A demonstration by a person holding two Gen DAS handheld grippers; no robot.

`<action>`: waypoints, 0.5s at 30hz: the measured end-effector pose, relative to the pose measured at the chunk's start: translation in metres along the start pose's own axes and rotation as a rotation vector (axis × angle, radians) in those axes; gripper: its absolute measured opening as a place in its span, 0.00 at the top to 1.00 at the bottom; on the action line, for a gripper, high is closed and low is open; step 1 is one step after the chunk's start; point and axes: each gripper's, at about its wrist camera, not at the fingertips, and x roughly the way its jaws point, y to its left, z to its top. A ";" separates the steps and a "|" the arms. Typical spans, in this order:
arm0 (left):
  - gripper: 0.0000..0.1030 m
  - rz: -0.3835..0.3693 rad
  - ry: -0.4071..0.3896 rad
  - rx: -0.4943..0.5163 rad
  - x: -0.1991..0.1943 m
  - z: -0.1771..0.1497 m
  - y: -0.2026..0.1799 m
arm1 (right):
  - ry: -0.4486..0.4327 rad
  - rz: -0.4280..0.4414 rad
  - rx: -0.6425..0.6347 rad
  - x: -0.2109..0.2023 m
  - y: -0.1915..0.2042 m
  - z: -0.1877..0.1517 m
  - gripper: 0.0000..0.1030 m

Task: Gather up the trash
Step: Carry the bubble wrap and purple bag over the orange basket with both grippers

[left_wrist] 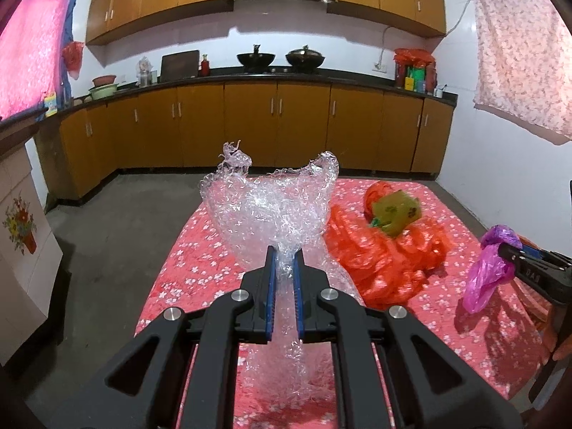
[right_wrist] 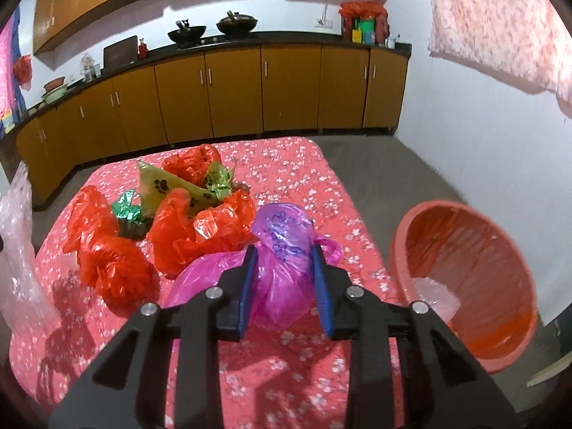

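Left wrist view: the left gripper (left_wrist: 285,261) is clamped tight on a crumpled wad of bubble wrap (left_wrist: 271,203), which billows up ahead of the fingertips and trails beneath them over the floral tablecloth (left_wrist: 200,250). Off to its right lie the red bags (left_wrist: 386,254). Right wrist view: the right gripper (right_wrist: 284,254) has its jaws pinched on a purple plastic bag (right_wrist: 282,246) bunched between the pads. The orange basin (right_wrist: 464,279) sits low to its right, off the table edge, a clear scrap already inside. So this looks like the carry step: both loads need swinging over that basin, then releasing.
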 end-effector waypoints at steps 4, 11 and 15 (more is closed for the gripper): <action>0.91 -0.024 -0.014 0.017 -0.009 0.004 -0.011 | -0.019 -0.012 -0.007 -0.015 -0.008 -0.002 0.71; 0.91 -0.089 -0.027 0.035 -0.022 0.012 -0.038 | -0.049 -0.033 0.003 -0.041 -0.028 -0.004 0.71; 0.91 -0.133 -0.037 0.054 -0.028 0.015 -0.059 | -0.068 -0.054 0.014 -0.056 -0.043 -0.006 0.71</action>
